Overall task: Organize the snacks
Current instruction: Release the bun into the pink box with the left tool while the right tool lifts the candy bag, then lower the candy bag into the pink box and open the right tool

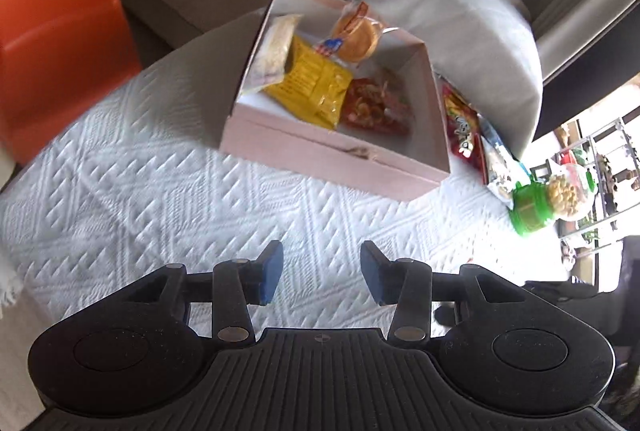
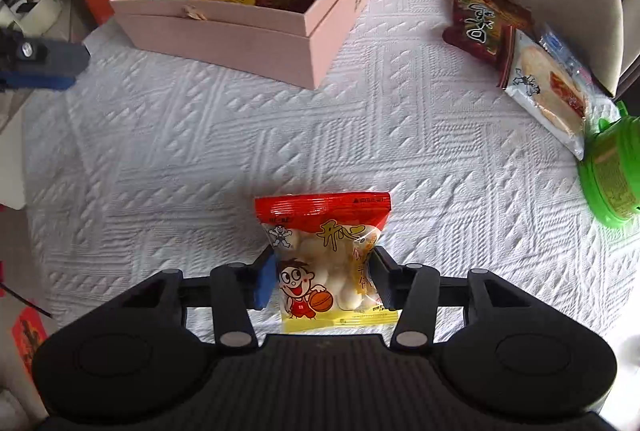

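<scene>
The right gripper (image 2: 324,277) was clamped on a red snack bag (image 2: 328,255) near the table's (image 2: 160,159) front edge. The left gripper (image 1: 322,273) was apart and held nothing. The pink box (image 2: 256,31) sat toward the back edge.

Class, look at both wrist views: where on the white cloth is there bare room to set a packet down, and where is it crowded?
Bare cloth lies between the pink box and the right gripper holding the red-and-yellow packet. Also before the left gripper. Crowded: the right edge with red packet, bread packet, green jar.
</scene>
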Available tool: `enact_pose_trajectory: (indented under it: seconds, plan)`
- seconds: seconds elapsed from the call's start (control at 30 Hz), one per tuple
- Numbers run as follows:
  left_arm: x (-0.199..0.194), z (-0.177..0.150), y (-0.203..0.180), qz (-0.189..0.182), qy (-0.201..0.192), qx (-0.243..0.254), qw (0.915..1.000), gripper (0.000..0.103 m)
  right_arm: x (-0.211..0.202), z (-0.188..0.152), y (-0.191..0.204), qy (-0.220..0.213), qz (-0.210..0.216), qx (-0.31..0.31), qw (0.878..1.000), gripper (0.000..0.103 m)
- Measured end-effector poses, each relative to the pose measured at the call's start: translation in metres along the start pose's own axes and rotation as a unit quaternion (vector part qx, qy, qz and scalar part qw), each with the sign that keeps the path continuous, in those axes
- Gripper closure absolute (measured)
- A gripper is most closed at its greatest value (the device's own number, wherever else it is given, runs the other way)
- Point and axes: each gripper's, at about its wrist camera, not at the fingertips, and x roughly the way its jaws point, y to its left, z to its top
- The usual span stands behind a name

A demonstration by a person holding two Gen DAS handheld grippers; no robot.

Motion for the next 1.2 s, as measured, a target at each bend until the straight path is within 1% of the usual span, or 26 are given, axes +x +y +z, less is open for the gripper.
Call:
enact_pose_trajectory:
  seconds: [0.07, 0.13, 0.17, 0.23, 0.27, 0.3, 0.33, 0.37, 0.4, 0.43, 0.53, 0.57, 0.67, 0.73, 0.77, 0.83, 0.9, 0.93, 0.97, 1.03, 1.1, 1.13, 1.17, 1.2]
  plan:
    - [-0.004, -0.002, 0.008, 0.001, 0.002, -0.010, 0.9999, 0.055, -0.029, 0.012, 0.007, -0.025, 0.040, 0.013, 0.999, 0.055]
    - [-0.007, -0.001, 0.012, 0.002, 0.002, -0.016, 0.9999, 0.055, -0.059, 0.034, 0.018, -0.065, 0.070, 0.014, 0.995, 0.055]
    - [-0.009, -0.001, 0.012, 0.001, 0.001, -0.017, 0.9998, 0.055, -0.070, 0.048, 0.022, -0.087, 0.079, 0.014, 0.993, 0.055]
    - [-0.011, 0.003, 0.010, 0.000, -0.006, -0.017, 0.9998, 0.055, -0.087, 0.080, 0.031, -0.142, 0.075, 0.022, 0.987, 0.054]
    - [-0.011, 0.005, 0.007, 0.000, -0.011, -0.016, 0.9998, 0.055, -0.091, 0.094, 0.033, -0.169, 0.069, 0.030, 0.983, 0.051]
    - [-0.012, 0.006, 0.004, -0.002, -0.015, -0.014, 0.9998, 0.055, -0.089, 0.114, 0.037, -0.194, 0.054, 0.032, 0.979, 0.035]
    - [-0.012, 0.008, 0.002, -0.005, -0.018, -0.012, 0.9998, 0.055, -0.084, 0.127, 0.039, -0.205, 0.037, 0.029, 0.978, 0.025]
    - [-0.011, 0.010, -0.001, -0.008, -0.020, -0.008, 0.9997, 0.055, -0.079, 0.135, 0.041, -0.210, 0.019, 0.028, 0.977, 0.021]
    - [-0.010, 0.011, -0.004, -0.010, -0.020, -0.004, 0.9997, 0.055, -0.072, 0.143, 0.042, -0.210, -0.004, 0.026, 0.977, 0.022]
    - [-0.009, 0.011, -0.006, -0.011, -0.020, 0.001, 0.9997, 0.055, -0.067, 0.145, 0.040, -0.210, -0.018, 0.028, 0.977, 0.022]
    - [-0.005, 0.009, -0.007, -0.009, -0.016, 0.007, 0.9998, 0.055, -0.058, 0.140, 0.015, -0.213, -0.059, 0.054, 0.974, 0.022]
    - [-0.004, 0.007, -0.005, -0.009, -0.013, 0.004, 0.9999, 0.055, -0.054, 0.137, 0.003, -0.207, -0.076, 0.062, 0.973, 0.022]
    - [0.000, 0.003, -0.001, -0.005, -0.002, -0.004, 1.0000, 0.055, -0.031, 0.129, -0.044, -0.170, -0.125, 0.085, 0.974, 0.022]
    - [0.003, 0.000, 0.001, 0.000, 0.005, -0.007, 1.0000, 0.055, -0.016, 0.128, -0.075, -0.152, -0.160, 0.100, 0.970, 0.022]
    - [0.005, -0.002, 0.002, 0.004, 0.009, -0.007, 0.9999, 0.055, -0.009, 0.133, -0.086, -0.148, -0.170, 0.106, 0.969, 0.022]
    - [0.008, -0.004, 0.001, 0.011, 0.017, -0.007, 0.9998, 0.055, 0.002, 0.150, -0.108, -0.155, -0.168, 0.123, 0.966, 0.022]
    - [0.011, -0.006, 0.000, 0.016, 0.023, -0.008, 0.9996, 0.055, 0.009, 0.171, -0.118, -0.172, -0.162, 0.131, 0.963, 0.022]
    - [0.012, -0.007, -0.002, 0.017, 0.025, -0.008, 0.9995, 0.055, 0.018, 0.186, -0.121, -0.172, -0.163, 0.129, 0.963, 0.022]
    - [0.012, -0.008, -0.003, 0.017, 0.027, -0.007, 0.9995, 0.055, 0.027, 0.198, -0.123, -0.164, -0.169, 0.128, 0.963, 0.022]
    - [0.014, -0.010, -0.006, 0.018, 0.032, -0.004, 0.9993, 0.055, 0.057, 0.226, -0.132, -0.121, -0.176, 0.129, 0.968, 0.022]
    - [0.014, -0.011, -0.007, 0.020, 0.037, -0.002, 0.9991, 0.055, 0.078, 0.239, -0.137, -0.088, -0.180, 0.122, 0.972, 0.022]
    - [0.014, -0.011, -0.007, 0.020, 0.038, -0.005, 0.9991, 0.055, 0.084, 0.240, -0.140, -0.078, -0.171, 0.124, 0.974, 0.023]
    - [0.014, -0.011, -0.006, 0.018, 0.038, -0.006, 0.9991, 0.055, 0.082, 0.238, -0.142, -0.082, -0.162, 0.129, 0.975, 0.032]
    - [0.015, -0.011, -0.006, 0.016, 0.039, -0.007, 0.9991, 0.055, 0.078, 0.231, -0.143, -0.093, -0.153, 0.137, 0.974, 0.037]
